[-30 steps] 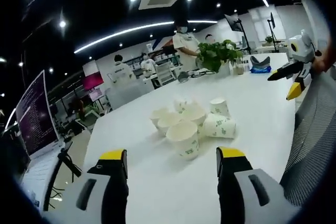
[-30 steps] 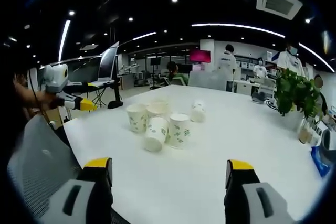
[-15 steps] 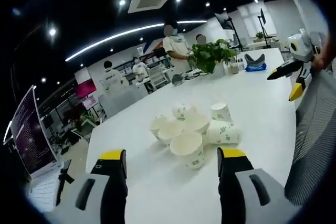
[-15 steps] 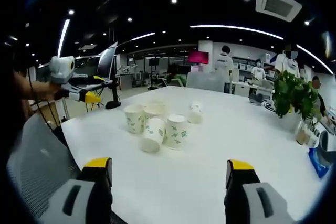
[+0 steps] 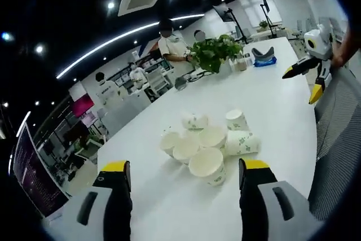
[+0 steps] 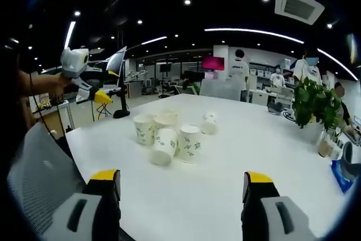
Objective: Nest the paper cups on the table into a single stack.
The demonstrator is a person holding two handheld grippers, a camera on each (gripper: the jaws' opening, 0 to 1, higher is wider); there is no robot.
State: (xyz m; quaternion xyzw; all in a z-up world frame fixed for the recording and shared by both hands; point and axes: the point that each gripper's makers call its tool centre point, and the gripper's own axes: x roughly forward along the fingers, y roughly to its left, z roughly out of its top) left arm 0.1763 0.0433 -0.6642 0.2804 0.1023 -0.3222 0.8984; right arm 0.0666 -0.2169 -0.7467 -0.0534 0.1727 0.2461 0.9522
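Observation:
Several white paper cups with green print huddle in the middle of the white table (image 5: 276,103). In the left gripper view the nearest cup (image 5: 207,166) stands upright, another cup (image 5: 243,143) lies on its side to its right, and an upside-down cup (image 5: 236,119) sits behind. My left gripper (image 5: 183,167) hovers open above the near table edge, short of the cluster. It also appears raised at the left of the right gripper view as the left gripper (image 6: 106,92). My right gripper (image 6: 182,177) is open, well back from the cups (image 6: 169,135). The right gripper (image 5: 300,86) shows far right.
A potted plant (image 5: 217,52) and a blue item (image 5: 264,57) stand at the table's far end. Grey mesh chair backs (image 5: 338,134) (image 6: 39,179) sit by the near edge. A monitor on a stand (image 6: 117,66) and several people are beyond the table (image 6: 254,145).
My left gripper has risen and now looks down more steeply on the cups; in the right gripper view it has climbed higher. The right gripper and the cups have stayed put.

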